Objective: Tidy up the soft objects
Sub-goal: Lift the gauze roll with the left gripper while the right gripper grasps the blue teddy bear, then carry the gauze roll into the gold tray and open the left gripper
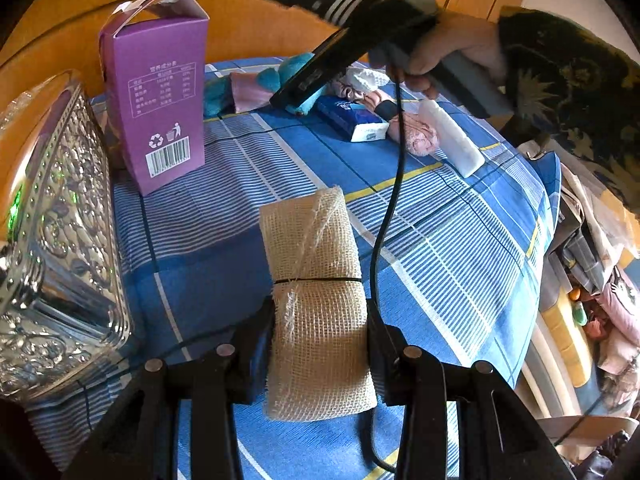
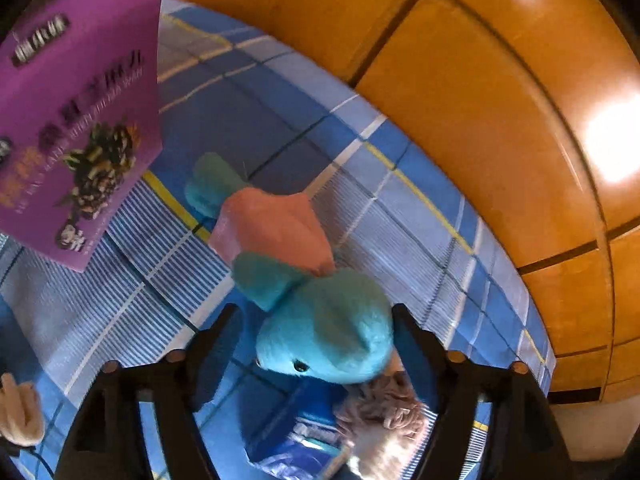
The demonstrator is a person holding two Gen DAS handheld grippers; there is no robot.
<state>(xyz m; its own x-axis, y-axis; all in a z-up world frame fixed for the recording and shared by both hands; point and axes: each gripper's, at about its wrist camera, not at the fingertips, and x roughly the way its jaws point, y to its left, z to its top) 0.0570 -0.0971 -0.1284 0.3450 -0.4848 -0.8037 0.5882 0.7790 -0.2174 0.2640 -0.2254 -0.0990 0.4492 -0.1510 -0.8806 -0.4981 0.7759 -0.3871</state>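
My left gripper (image 1: 320, 340) is shut on a beige mesh cloth roll (image 1: 316, 248) tied with a thin black band, held low over the blue plaid bedsheet (image 1: 440, 240). At the far side of the bed, a hand holds my right gripper (image 1: 298, 98) down over a teal plush toy (image 1: 296, 62). In the right wrist view the plush toy's head (image 2: 344, 320) lies between the fingers of my right gripper (image 2: 316, 344). The right finger touches it, and a strip of sheet shows beside the left finger. The toy wears a pink piece (image 2: 276, 228).
A tall purple carton (image 1: 160, 92) stands at the left, next to an embossed silver box (image 1: 60, 240). A blue tissue pack (image 1: 352, 118), a pink cloth (image 1: 416, 136) and a white folded cloth (image 1: 452, 136) lie near the plush toy. A wooden headboard (image 2: 480, 100) borders the bed. Clutter (image 1: 592, 300) lies beyond the right edge.
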